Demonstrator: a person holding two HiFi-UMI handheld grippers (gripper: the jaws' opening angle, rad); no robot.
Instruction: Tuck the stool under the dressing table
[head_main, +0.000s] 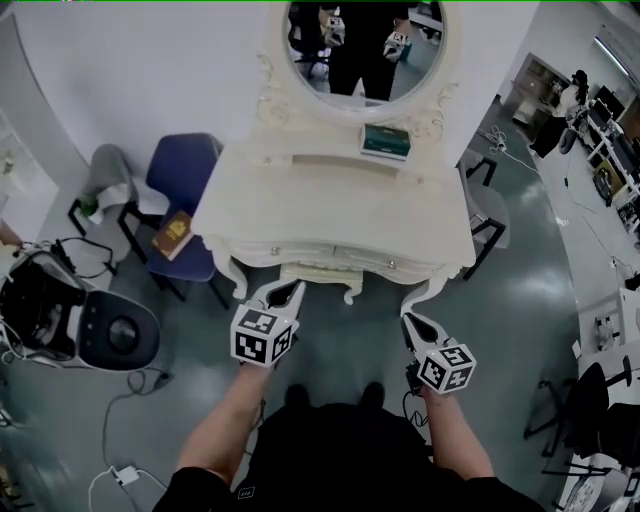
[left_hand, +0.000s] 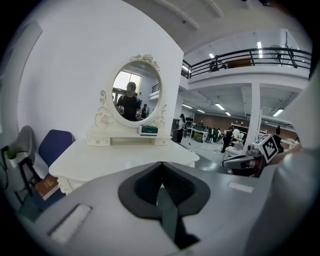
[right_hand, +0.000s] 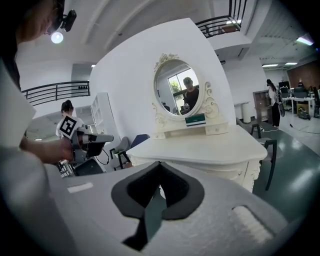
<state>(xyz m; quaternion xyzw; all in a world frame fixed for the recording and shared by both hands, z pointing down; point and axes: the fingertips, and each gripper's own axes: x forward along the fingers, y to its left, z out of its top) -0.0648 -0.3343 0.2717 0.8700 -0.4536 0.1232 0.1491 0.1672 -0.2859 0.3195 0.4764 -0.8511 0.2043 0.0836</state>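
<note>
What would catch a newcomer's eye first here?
The ornate white dressing table with its oval mirror fills the centre, a green box on its shelf. The left gripper and right gripper hang before it, jaws shut and empty. A blue chair holding a book stands left.

The grey, black-padded left gripper (head_main: 284, 294) and its matching right gripper (head_main: 412, 324) are held forward, side by side, on bare forearms (head_main: 225, 420). Both pairs of jaws are pressed together, empty.

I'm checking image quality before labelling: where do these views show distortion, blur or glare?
Head view: fisheye curves the room's edges, while the cream carved dressing table stays sharp. Left gripper view: dark round vignette, with the left tool blurred up close. Right gripper view: same vignette, and a bright round light flares at top left.
</note>
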